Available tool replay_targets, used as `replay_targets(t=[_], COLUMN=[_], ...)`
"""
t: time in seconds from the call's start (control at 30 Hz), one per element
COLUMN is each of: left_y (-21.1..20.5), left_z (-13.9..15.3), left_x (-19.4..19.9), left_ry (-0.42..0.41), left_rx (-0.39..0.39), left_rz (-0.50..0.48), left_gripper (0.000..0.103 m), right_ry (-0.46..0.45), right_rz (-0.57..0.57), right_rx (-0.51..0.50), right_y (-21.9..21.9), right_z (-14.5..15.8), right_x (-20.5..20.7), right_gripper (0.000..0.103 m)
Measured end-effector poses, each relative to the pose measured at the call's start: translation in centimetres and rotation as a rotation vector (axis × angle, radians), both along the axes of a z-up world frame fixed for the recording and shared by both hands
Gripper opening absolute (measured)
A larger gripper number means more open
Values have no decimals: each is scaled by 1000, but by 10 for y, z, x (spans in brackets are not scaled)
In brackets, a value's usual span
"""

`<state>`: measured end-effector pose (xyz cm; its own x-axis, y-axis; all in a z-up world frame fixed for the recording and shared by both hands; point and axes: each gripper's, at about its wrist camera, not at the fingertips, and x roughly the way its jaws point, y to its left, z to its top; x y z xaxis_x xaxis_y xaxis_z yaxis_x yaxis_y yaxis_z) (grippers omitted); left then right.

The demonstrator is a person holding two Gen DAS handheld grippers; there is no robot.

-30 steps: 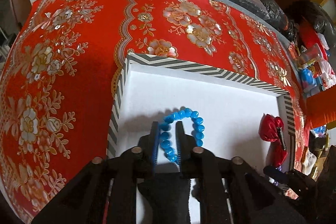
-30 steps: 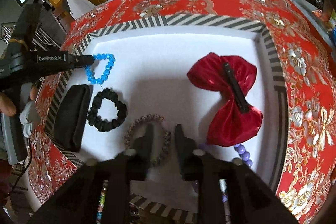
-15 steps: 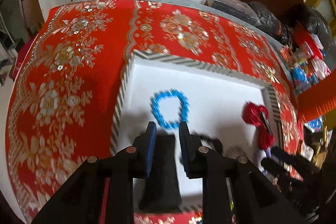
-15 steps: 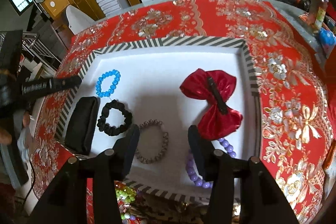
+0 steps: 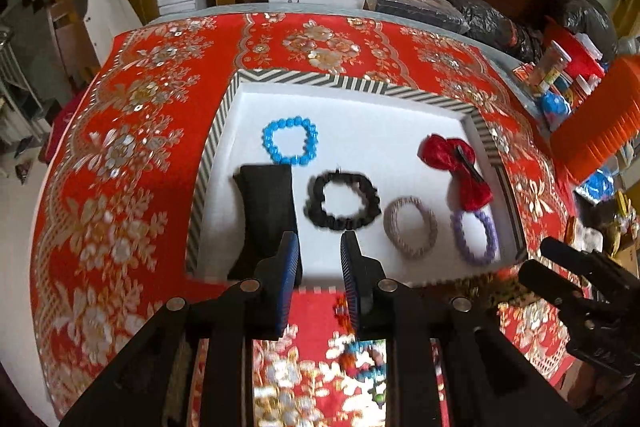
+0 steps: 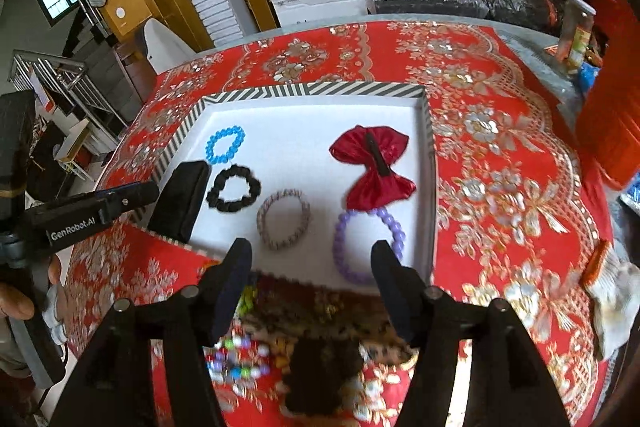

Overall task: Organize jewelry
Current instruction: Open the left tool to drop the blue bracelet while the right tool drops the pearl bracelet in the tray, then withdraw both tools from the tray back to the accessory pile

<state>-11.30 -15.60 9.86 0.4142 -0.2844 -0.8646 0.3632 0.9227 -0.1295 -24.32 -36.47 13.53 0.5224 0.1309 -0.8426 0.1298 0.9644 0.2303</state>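
In the white tray [image 6: 224, 115] the blue bracelet [image 6: 225, 143], black scrunchie [image 6: 234, 188], grey bracelet [image 6: 283, 213], purple bracelet [image 6: 362, 245] and red bow [image 6: 370, 167] lie sorted; both grippers hang empty on its near side; the left gripper [image 5: 319, 265] stands narrow, the right gripper [image 6: 311, 277], jaws just opening, wide; next, I judge, comes a pick from the blurred, half-hidden bead pile [image 6: 236, 359] just outside the tray's near rim; its pieces cannot be told apart.

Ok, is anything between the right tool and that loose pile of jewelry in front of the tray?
Nothing visible. The right tool is open and empty, and the blurred pile of jewelry lies on the red cloth directly below its fingers, on the near side of the striped tray. The left tool is off to the side.
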Motion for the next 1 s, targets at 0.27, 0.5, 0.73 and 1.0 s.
replay_targets(t=[0.27, 0.5, 0.73, 1.0], left_y=[8, 15, 18, 27], left_z=[4, 12, 15, 15], left_x=[-35, -57, -73, -78], left_ry=[-44, -87, -110, -90], left_rx=[20, 29, 45, 23], left_rz=[36, 70, 86, 105], left_gripper=[20, 20, 20, 20], right_ry=[4, 2, -8, -1], right_rz=[16, 42, 59, 57], right_rx=[-23, -35, -39, -55], right_y=[7, 11, 11, 5], right_z=[4, 7, 11, 11], right_x=[-28, -45, -59, -72], right_gripper=[66, 67, 67, 69])
